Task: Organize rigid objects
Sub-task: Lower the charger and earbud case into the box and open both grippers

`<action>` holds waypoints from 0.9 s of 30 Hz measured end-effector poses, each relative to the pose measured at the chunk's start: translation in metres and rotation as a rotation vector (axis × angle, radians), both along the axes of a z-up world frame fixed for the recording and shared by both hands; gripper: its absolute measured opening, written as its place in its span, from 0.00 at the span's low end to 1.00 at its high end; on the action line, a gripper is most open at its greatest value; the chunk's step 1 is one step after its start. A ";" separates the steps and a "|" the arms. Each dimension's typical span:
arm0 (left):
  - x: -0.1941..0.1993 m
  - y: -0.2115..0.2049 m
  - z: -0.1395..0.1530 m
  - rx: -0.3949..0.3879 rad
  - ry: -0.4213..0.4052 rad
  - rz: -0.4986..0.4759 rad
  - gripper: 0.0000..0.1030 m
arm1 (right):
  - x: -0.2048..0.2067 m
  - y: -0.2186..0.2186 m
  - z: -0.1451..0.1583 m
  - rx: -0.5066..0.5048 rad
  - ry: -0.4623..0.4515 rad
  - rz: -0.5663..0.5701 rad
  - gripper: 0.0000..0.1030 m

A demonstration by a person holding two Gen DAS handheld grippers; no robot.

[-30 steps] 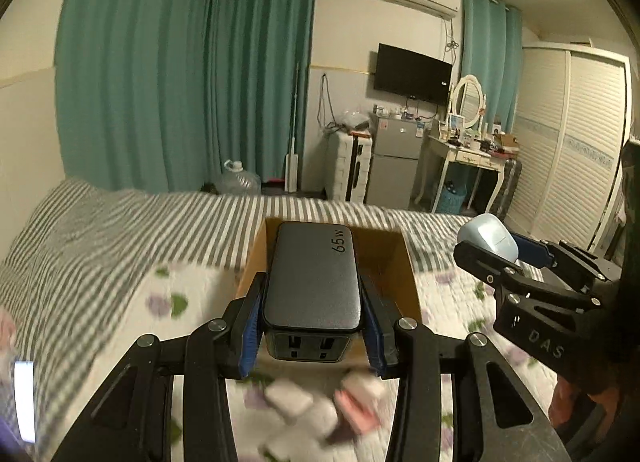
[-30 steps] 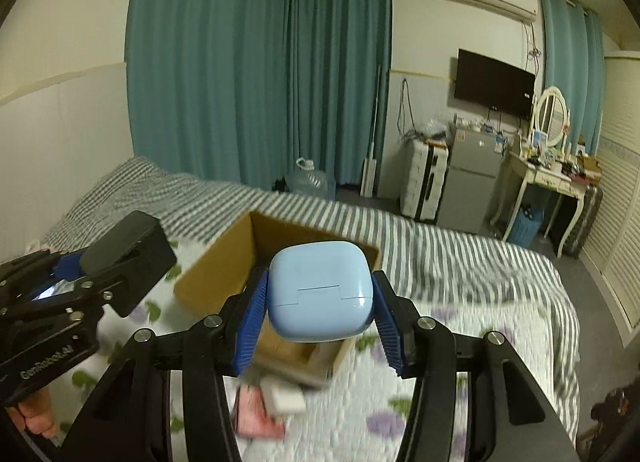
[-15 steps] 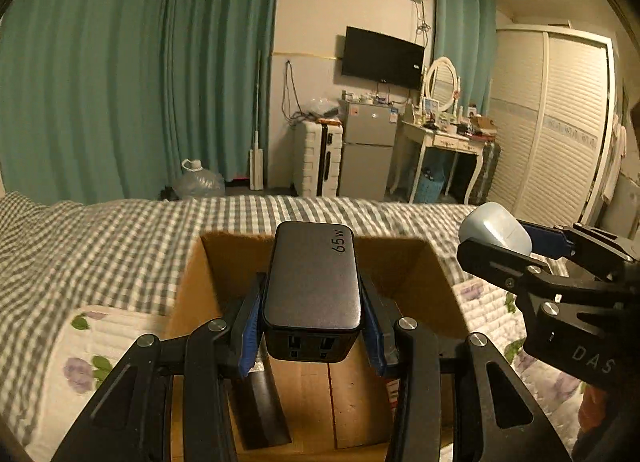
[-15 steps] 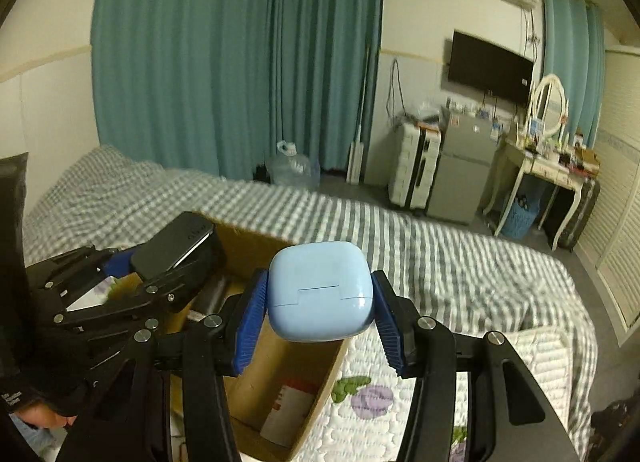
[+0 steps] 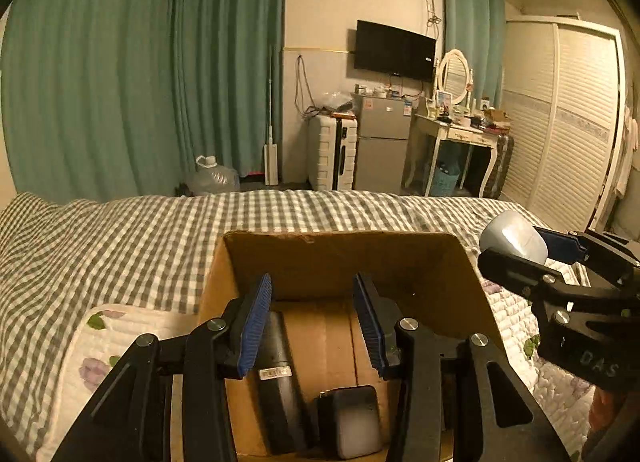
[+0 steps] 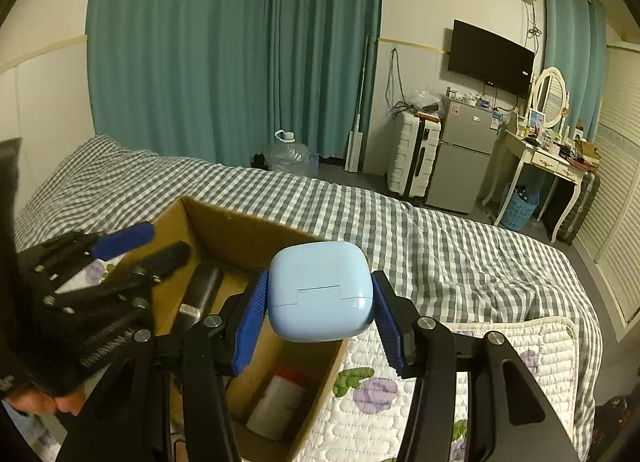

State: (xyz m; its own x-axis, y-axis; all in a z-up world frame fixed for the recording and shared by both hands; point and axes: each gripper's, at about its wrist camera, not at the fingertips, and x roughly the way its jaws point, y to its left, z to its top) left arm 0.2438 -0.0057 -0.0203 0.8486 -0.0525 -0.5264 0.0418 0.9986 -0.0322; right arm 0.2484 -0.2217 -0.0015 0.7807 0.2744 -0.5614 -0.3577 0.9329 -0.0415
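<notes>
Cardboard box [image 5: 340,258] fills the left wrist view, sitting on the checked bed [image 5: 120,238]. The left claw [image 5: 312,326] hangs over its opening with jaws that have just been opening and nothing between them; the dark charger [image 5: 356,422] lies on the box floor below, beside a long black device [image 5: 276,382]. At the right edge, the right claw [image 5: 520,258] carries a pale case.

From the right wrist view, the right claw [image 6: 316,318] is clamped on the light blue earbud case [image 6: 320,290], pads pressing both sides, over the box's near right wall [image 6: 316,390]. A white bottle [image 6: 276,402] lies inside. Released from here, the case could strike that rim and tumble onto the quilt, I judge; the two claws are also near enough to collide.
</notes>
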 end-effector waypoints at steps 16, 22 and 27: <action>0.000 0.020 -0.012 0.007 0.081 0.058 0.57 | 0.043 0.024 -0.036 -0.037 0.032 -0.019 0.67; -0.013 0.019 -0.007 0.031 0.046 0.062 0.62 | 0.025 0.006 -0.010 0.020 -0.026 -0.037 0.78; -0.033 0.022 0.015 0.008 0.032 0.081 0.64 | -0.008 -0.011 0.013 0.052 -0.027 -0.033 0.78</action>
State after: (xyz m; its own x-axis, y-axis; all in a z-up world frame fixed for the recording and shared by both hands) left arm 0.2103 0.0167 -0.0050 0.8326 0.0199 -0.5535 -0.0398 0.9989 -0.0241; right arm 0.2407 -0.2330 0.0111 0.8041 0.2766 -0.5262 -0.3265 0.9452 -0.0021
